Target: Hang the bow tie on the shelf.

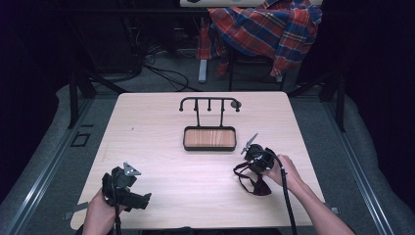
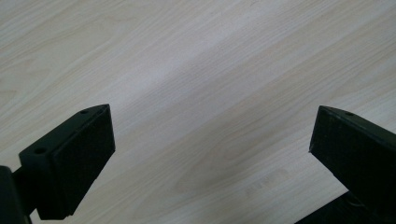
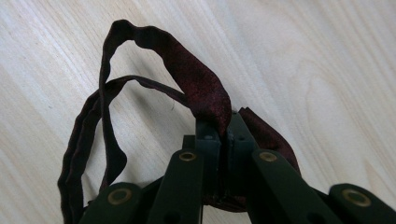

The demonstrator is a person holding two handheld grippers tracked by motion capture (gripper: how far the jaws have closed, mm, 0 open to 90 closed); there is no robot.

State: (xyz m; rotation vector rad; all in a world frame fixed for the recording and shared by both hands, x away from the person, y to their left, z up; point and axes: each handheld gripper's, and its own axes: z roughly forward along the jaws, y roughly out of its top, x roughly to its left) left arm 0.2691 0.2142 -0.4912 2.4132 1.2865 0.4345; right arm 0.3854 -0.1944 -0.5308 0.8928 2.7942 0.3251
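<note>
Your right tool [image 3: 223,128] is clamped on the bow tie [image 3: 196,88].
The tie lies near the bench's [image 1: 161,161] front right corner; your left tool [image 2: 210,140] gapes wide, holding nothing, near the front left corner.

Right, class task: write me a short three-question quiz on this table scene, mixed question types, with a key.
1. True or false: the right gripper is shut on the dark red bow tie.
2. The left gripper has its jaws: A) open over bare table, B) shut on the strap, C) shut on the stand.
3. What stands at the table's middle, farther from the person?

Key: 1 true. 2 A. 3 A black hook stand with a wooden tray base.
</note>
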